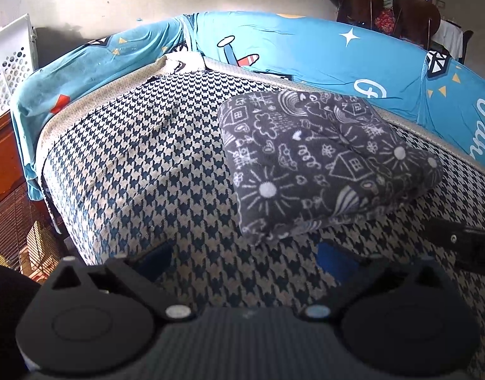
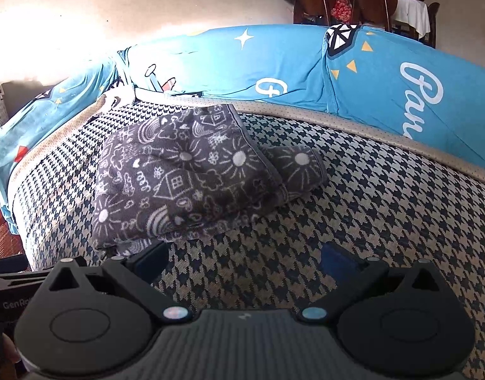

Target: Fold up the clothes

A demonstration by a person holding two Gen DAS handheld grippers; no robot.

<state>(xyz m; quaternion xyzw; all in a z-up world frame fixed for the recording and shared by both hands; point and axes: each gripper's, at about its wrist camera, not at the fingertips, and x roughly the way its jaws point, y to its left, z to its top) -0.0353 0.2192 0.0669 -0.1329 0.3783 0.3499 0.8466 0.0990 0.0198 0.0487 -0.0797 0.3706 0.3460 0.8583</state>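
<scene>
A dark grey garment (image 1: 318, 161) with white doodle prints lies folded into a thick bundle on the houndstooth seat cover (image 1: 141, 158). In the right wrist view the same garment (image 2: 185, 180) shows a small end sticking out on its right side. My left gripper (image 1: 245, 259) hovers in front of the bundle, open and empty, blue pads wide apart. My right gripper (image 2: 245, 259) is open too, just short of the bundle's near edge, holding nothing. The right gripper's black body (image 1: 464, 243) enters the left wrist view at the right.
Blue cushions (image 1: 305, 50) with cartoon prints line the back and left side of the seat. A white perforated basket (image 1: 8, 63) stands at the far left. Wooden chairs (image 2: 343, 0) with piled clothes stand behind the sofa. The seat drops off at its left edge (image 1: 52, 196).
</scene>
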